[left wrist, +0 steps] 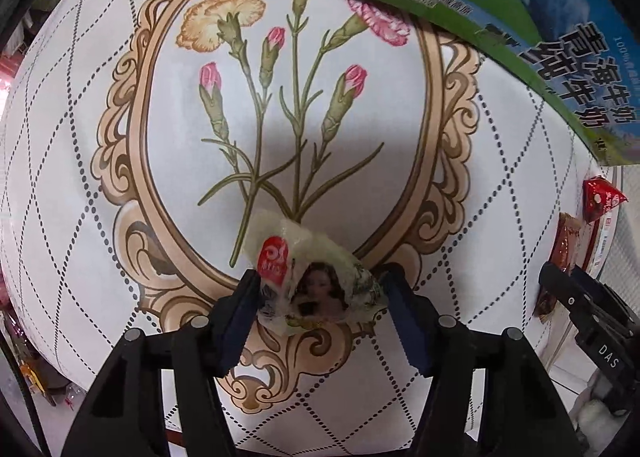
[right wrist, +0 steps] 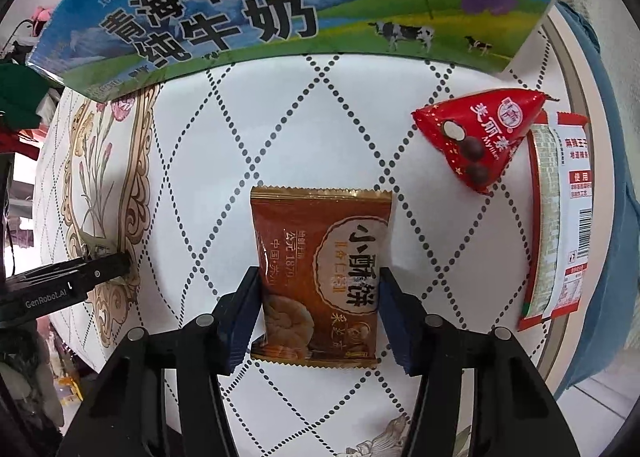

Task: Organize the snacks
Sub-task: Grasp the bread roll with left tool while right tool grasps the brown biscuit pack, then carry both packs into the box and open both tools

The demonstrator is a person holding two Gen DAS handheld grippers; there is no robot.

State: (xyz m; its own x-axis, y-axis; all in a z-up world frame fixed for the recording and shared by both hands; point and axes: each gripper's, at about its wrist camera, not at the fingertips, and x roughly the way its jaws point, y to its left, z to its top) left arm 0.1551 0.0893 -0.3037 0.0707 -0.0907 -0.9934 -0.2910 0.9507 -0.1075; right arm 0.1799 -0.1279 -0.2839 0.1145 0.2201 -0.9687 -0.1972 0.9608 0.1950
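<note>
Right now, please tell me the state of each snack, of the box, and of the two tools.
Left tool: shut on the pale snack packet.
Pale snack packet: crumpled, held between the fingers.
Right tool: shut on the brown pastry packet.
Brown pastry packet: sealed, gripped at its sides.
Red triangular packet: sealed, lying on the table, leaning against the flat red-and-white packet.
Flat red-and-white packet: lying flat.
Milk box: standing on the table.

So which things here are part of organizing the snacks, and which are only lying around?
Part of the job:
pale snack packet, in left tool
brown pastry packet, in right tool
red triangular packet
milk carton box
red-and-white packet

Lying around:
floral tablecloth
</note>
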